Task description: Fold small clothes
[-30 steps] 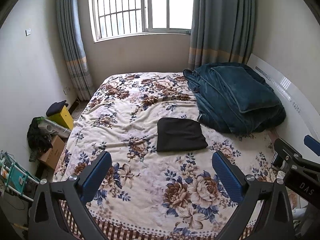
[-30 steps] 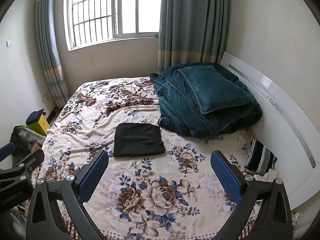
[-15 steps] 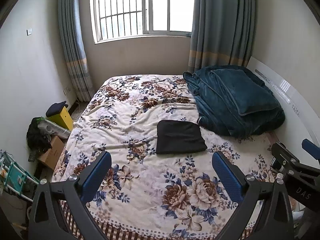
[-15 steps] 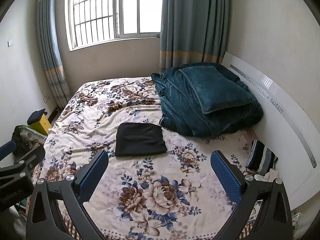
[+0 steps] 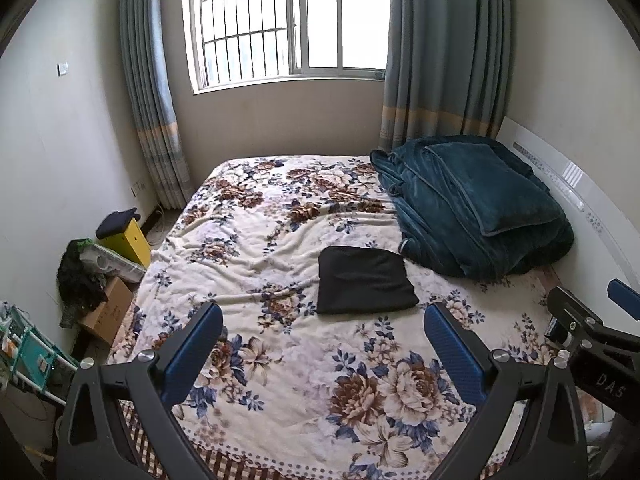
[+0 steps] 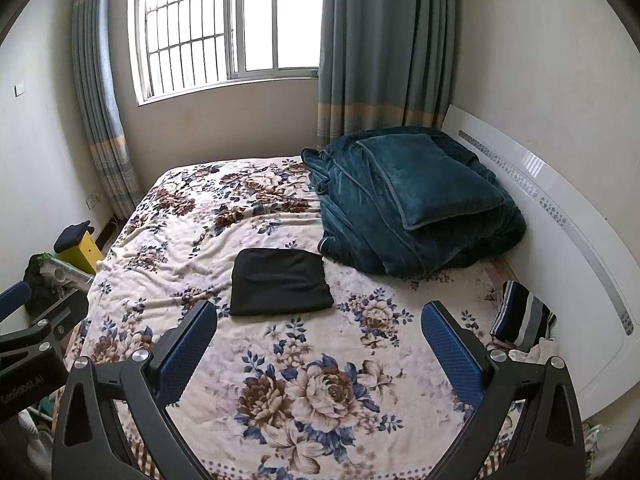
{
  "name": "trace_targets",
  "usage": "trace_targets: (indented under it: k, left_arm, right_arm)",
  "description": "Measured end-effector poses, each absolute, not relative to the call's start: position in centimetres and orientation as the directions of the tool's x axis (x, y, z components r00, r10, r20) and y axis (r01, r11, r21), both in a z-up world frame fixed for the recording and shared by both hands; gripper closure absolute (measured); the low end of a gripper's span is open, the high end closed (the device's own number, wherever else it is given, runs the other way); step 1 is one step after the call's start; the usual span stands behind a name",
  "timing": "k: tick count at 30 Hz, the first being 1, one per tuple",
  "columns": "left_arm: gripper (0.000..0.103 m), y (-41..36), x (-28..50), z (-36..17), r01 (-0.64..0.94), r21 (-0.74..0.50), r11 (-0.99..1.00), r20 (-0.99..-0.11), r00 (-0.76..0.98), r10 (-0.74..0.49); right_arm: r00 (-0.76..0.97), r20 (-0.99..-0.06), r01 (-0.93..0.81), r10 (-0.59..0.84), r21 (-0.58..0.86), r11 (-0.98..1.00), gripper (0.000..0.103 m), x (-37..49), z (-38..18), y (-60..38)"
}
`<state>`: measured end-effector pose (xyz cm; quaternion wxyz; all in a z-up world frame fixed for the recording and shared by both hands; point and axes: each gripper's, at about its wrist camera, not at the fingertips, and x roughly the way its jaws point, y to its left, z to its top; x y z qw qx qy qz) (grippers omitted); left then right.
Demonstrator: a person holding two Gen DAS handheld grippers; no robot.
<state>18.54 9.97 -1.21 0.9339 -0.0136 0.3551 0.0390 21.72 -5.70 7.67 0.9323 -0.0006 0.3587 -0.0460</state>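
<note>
The black garment is laid folded on the bed; both grippers' jaws are held wide open, empty, well apart from it.

Daylight came through the far window, whose panes were blown out white, leaving the room evenly but softly lit with faint shadows, while both fisheye views stayed sharp in the middle, bent straight lines, and went black at the corners.
</note>
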Motion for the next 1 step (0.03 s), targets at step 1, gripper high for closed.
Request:
trace_targets:
  k: [1]
  left_arm:
    - [0.0,9.86,18.66,-1.13,-0.081,-0.001,0.997,-0.666,0.743,0.059]
  right_arm:
    - [0.739,-0.669,0.086,-0.086,-0.032,0.996,0.0,21.74,7.69,-5.7]
